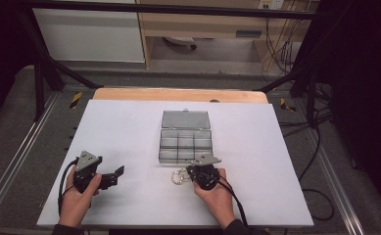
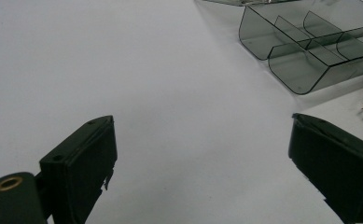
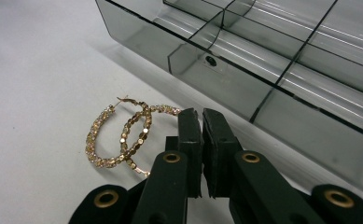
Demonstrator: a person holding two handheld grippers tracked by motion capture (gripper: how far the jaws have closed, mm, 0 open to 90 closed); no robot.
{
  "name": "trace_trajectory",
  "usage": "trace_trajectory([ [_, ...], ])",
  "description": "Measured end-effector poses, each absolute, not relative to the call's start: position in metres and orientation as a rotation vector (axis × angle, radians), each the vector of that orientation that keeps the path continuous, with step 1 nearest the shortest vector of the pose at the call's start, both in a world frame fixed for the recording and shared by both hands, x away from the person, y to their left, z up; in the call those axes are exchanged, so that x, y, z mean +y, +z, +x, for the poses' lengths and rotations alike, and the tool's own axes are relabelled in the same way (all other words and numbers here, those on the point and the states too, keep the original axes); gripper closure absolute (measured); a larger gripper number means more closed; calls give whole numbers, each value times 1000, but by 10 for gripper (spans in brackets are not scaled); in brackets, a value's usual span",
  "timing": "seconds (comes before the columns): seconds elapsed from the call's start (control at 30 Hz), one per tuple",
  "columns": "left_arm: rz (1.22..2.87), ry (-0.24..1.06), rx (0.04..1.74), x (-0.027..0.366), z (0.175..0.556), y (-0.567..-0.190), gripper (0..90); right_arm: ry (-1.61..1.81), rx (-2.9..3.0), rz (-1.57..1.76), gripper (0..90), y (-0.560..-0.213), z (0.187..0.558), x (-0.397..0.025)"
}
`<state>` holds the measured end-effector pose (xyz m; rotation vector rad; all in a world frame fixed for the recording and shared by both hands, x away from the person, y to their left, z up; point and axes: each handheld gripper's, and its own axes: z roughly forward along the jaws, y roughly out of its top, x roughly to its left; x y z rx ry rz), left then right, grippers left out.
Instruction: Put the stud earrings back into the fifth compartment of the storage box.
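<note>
My right fingers (image 3: 201, 122) pressed together beside gold hoop earrings (image 3: 123, 137), whether pinching hoop I cannot tell; divided organizer box (image 3: 272, 60) open nearby for stowing. Left fingers (image 2: 202, 158) spread, idle over worktop (image 2: 123, 70).

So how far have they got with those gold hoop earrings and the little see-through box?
Done: the smoky clear plastic compartment box lies open, its compartments apparently empty. In hand: the right gripper, jaws nearly closed, sits beside the two gold beaded hoop earrings on the white table; whether it grips one is unclear. Left: the earrings remain outside the box. The left gripper waits open.
</note>
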<state>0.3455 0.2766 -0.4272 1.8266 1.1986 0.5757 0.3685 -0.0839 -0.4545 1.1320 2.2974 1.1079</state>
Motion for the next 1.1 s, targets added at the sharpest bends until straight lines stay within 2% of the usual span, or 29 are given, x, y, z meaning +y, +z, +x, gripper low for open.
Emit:
trace_trajectory([
  [1.1,1827,578,1200,277,345,-427,78,1087,2295,1023,867,-432,363,-83],
])
